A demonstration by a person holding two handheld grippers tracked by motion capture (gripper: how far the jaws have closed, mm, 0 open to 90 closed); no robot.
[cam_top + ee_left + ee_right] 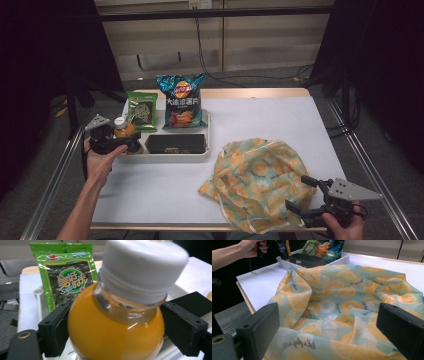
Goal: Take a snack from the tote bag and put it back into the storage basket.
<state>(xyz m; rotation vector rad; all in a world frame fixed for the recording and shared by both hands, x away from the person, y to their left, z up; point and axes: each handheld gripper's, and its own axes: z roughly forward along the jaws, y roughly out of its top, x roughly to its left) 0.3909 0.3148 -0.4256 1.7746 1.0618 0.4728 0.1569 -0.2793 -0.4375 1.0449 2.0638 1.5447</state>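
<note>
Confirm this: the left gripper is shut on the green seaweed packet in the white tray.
Not the packet. In the left gripper view, the left gripper is shut on the round orange juice bottle with a white cap; the green seaweed packet stands behind it in the white tray.

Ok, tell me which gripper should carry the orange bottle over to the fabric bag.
Left. The left gripper already has its jaws around the orange bottle at the tray; the right gripper sits open at the fabric bag.

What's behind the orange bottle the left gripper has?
Behind the orange bottle stands a green seaweed packet, upright in the white tray. The bottle covers the packet's lower right corner.
</note>
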